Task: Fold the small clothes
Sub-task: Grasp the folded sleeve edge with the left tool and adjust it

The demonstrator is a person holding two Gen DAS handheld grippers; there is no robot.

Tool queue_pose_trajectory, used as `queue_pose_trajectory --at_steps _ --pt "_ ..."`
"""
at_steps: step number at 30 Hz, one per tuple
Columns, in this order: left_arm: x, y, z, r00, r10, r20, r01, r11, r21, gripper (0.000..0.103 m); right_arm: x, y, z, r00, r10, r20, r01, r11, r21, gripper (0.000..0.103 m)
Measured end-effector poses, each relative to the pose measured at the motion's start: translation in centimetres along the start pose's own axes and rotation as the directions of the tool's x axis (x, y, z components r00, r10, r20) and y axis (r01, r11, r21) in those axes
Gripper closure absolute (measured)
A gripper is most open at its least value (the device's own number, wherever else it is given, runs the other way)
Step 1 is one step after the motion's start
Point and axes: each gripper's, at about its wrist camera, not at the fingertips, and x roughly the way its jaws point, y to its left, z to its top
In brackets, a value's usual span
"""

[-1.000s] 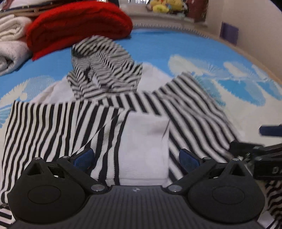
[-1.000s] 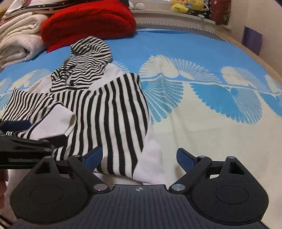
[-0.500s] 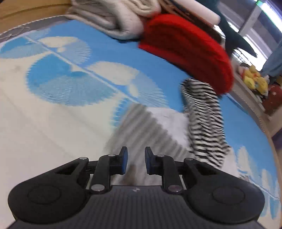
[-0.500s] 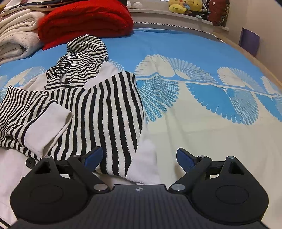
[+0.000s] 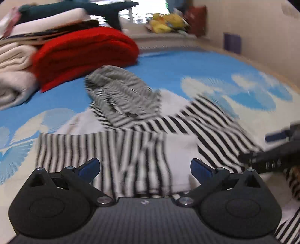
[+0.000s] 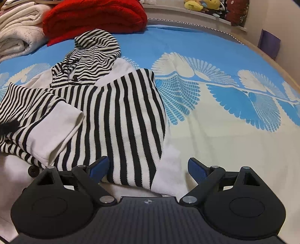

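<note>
right wrist: striped hoodie [image 6: 120,112] lies under wide-spread right tool [image 6: 148,166].

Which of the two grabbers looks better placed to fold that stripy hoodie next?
Probably the left gripper: open, with the sleeve's white cuff between its fingers. The right gripper, also open, sits at the striped hoodie hem's edge.

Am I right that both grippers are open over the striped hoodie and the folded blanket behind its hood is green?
Not quite: the blanket is red, as the right wrist view shows clearly. The rest holds: the left gripper and the right gripper both have their jaws spread wide, empty, over the striped hoodie, and the blanket lies behind its hood.
</note>
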Motion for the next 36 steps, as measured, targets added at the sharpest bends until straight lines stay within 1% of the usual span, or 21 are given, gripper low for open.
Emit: queue_pose_trajectory --at_steps 4,5,6,7,8,9,12,14,16,17,18,20,21,23,24,25,27,29,33,34,36 --pt "2.0 -1.4 -1.2 0.997 0.007 -0.071 -0.005 0.999 0.034 0.000 0.2 0.0 0.0 1.000 0.002 -0.008 -0.002 1.000 -0.005 0.012" --pt "2.5 -1.2 -1.0 0.997 -0.005 -0.072 0.007 1.000 0.023 0.007 0.2 0.0 0.0 1.000 0.002 -0.008 -0.002 1.000 -0.008 0.012" --pt "2.6 -1.0 -0.9 0.997 -0.023 -0.069 0.023 1.000 0.001 0.033 0.2 0.0 0.0 1.000 0.002 -0.007 -0.002 1.000 -0.008 0.012" --pt "2.7 -0.8 -0.6 0.996 -0.046 -0.076 0.044 0.999 -0.025 0.049 0.2 -0.1 0.0 1.000 0.003 -0.007 -0.003 1.000 -0.007 0.012" --pt "2.9 -0.6 -0.1 0.995 -0.065 -0.081 0.061 0.997 -0.045 0.073 0.2 -0.1 0.1 1.000 0.002 -0.006 -0.002 1.000 -0.005 0.012" --pt "2.8 -0.2 0.3 0.994 -0.086 -0.074 0.081 0.994 -0.071 0.081 0.2 -0.2 0.1 1.000 -0.001 -0.006 0.001 1.000 -0.004 0.012" --pt "1.8 1.3 1.3 0.996 -0.079 -0.049 0.072 0.989 -0.127 0.085 0.4 -0.4 0.1 1.000 -0.003 -0.010 0.003 1.000 0.002 0.012" --pt "1.0 3.6 1.7 0.997 -0.065 -0.039 0.054 0.970 -0.236 0.085 0.4 -0.5 0.1 1.000 0.000 -0.013 0.000 1.000 0.005 0.012" --pt "0.4 7.1 1.4 0.998 -0.051 -0.023 0.038 0.915 -0.401 0.085 0.3 -0.5 0.1 1.000 -0.001 -0.010 0.001 1.000 0.004 0.012" --pt "0.3 9.3 0.7 0.998 -0.048 -0.029 0.027 0.862 -0.506 0.084 0.3 -0.5 0.1 1.000 -0.001 -0.008 0.001 1.000 0.004 0.012" --pt "0.3 11.9 -0.4 0.998 -0.044 -0.054 0.001 0.786 -0.618 0.085 0.3 -0.5 0.1 1.000 0.001 -0.006 -0.001 1.000 0.007 0.012" --pt "0.1 16.1 -2.8 0.993 -0.002 -0.119 -0.091 0.631 -0.770 0.085 0.3 -0.5 0.1 1.000 -0.001 -0.005 0.001 1.000 0.009 0.012" --pt "0.0 17.9 -4.0 0.991 0.002 -0.136 -0.112 0.577 -0.809 0.085 0.3 -0.5 0.1 1.000 -0.002 -0.007 0.002 1.000 0.007 0.012" --pt "-0.6 20.0 -5.3 0.991 -0.002 -0.133 -0.113 0.515 -0.850 0.080 0.4 -0.5 0.1 1.000 -0.005 -0.009 0.005 1.000 0.008 0.012" --pt "-1.1 20.4 -5.4 0.994 -0.006 -0.111 -0.092 0.511 -0.855 0.065 0.5 -0.5 0.1 1.000 -0.005 -0.010 0.005 1.000 0.009 0.012" --pt "-1.5 20.5 -5.1 0.995 0.002 -0.095 -0.082 0.526 -0.846 0.054 0.5 -0.5 0.1 1.000 -0.004 -0.008 0.004 1.000 0.010 0.012" --pt "-2.3 20.0 -4.2 0.997 0.037 -0.072 -0.080 0.571 -0.817 0.017 0.4 -0.5 0.1 1.000 -0.007 0.000 0.007 1.000 0.011 0.012" --pt "-2.7 19.1 -3.2 0.998 0.047 -0.041 -0.061 0.602 -0.796 0.012 0.2 -0.4 0.2 1.000 -0.008 0.012 0.008 1.000 0.018 0.012" --pt "-2.2 17.6 -1.9 1.000 -0.020 -0.021 -0.003 0.652 -0.758 0.012 -0.3 -0.7 0.4 0.998 0.002 0.056 -0.005 0.999 0.053 0.012" --pt "-2.0 17.2 -1.7 0.999 -0.013 -0.033 -0.015 0.673 -0.739 0.012 -0.5 -0.8 0.4 0.997 0.007 0.072 -0.012 0.998 0.067 0.012" --pt "-1.0 15.9 -1.6 0.992 0.024 -0.127 -0.103 0.735 -0.670 0.012 -0.9 -1.1 0.6 0.995 0.031 0.100 -0.039 0.995 0.088 0.012"
